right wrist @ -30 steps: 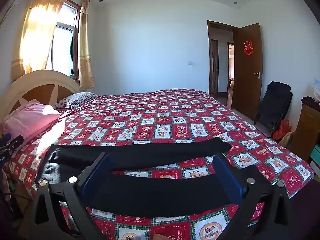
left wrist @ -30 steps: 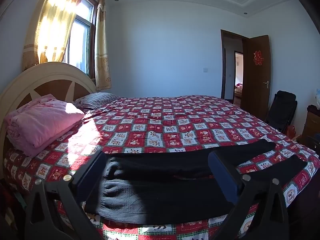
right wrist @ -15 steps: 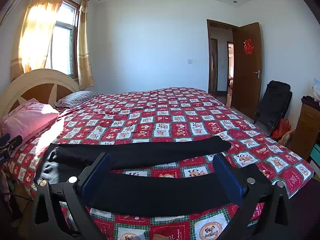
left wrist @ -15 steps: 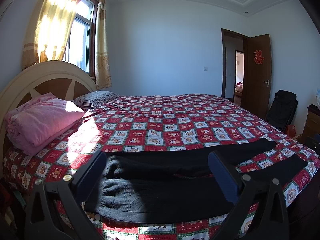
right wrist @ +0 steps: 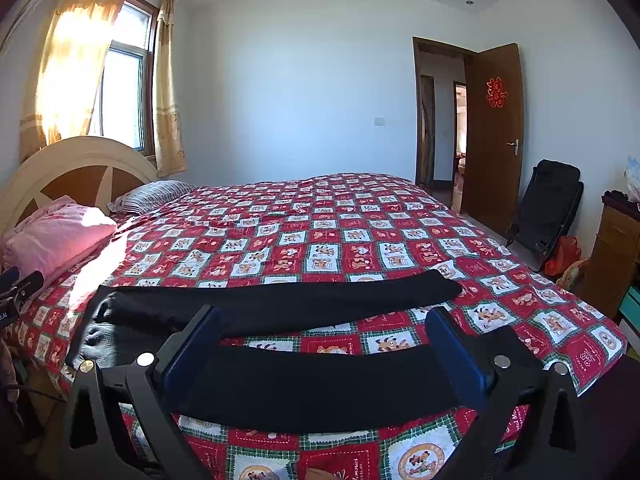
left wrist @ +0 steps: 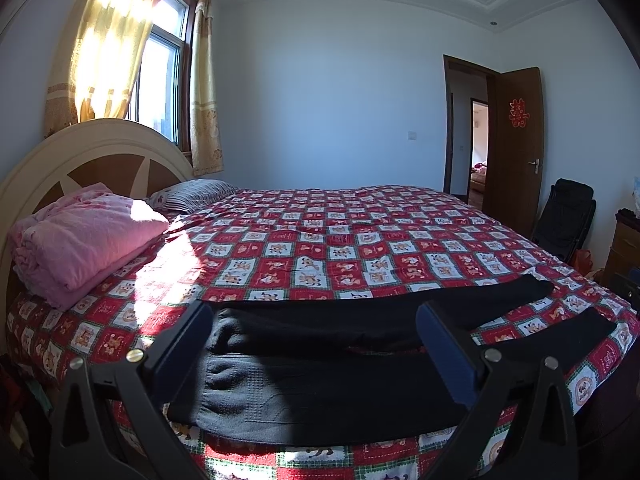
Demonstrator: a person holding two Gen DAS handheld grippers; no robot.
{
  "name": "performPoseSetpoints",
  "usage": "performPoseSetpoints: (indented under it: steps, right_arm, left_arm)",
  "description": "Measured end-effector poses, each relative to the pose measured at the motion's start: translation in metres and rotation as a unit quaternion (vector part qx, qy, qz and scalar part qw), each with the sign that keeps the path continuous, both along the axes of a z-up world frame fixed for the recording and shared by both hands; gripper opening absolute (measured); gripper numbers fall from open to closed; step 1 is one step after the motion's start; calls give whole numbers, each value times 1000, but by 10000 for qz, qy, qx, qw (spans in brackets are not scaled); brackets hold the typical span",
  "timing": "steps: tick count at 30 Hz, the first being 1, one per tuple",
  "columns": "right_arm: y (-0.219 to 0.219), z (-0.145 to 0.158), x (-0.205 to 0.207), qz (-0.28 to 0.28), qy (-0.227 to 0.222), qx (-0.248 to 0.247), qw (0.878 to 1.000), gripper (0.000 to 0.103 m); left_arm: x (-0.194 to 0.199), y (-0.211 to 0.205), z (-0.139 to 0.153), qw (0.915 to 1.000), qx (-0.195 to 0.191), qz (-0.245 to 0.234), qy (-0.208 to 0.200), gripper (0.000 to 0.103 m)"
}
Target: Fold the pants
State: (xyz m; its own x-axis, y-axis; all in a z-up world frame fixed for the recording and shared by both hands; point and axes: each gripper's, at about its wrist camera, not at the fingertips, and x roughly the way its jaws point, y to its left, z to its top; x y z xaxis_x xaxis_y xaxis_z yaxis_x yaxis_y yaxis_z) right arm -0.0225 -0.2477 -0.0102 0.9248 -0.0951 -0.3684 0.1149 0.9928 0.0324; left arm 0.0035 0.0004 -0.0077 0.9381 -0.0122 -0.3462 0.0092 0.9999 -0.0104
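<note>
Black pants (left wrist: 320,392) lie flat across the near edge of the bed, waistband at the left and the two legs spread apart toward the right. In the right wrist view the pants (right wrist: 312,388) show both legs with a strip of quilt between them. My left gripper (left wrist: 314,344) is open and empty, hovering over the waist end. My right gripper (right wrist: 322,344) is open and empty, hovering over the near leg. Neither touches the cloth.
The bed has a red and white patchwork quilt (left wrist: 340,248). A folded pink blanket (left wrist: 84,240) and a striped pillow (left wrist: 196,196) lie by the headboard. A black chair (right wrist: 548,208) and wooden cabinet (right wrist: 616,256) stand at the right, near the open door (right wrist: 496,136).
Both views have risen and drawn back a little. The pants lie as before and both grippers stay open.
</note>
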Motion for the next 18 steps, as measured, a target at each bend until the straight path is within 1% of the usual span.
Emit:
performPoseSetpoints:
  steps: [18]
  right_arm:
    - [1,-3,3,6,51,-8,10000,102]
  left_arm:
    - [-1,3,-6,10000,-11,2,19,103]
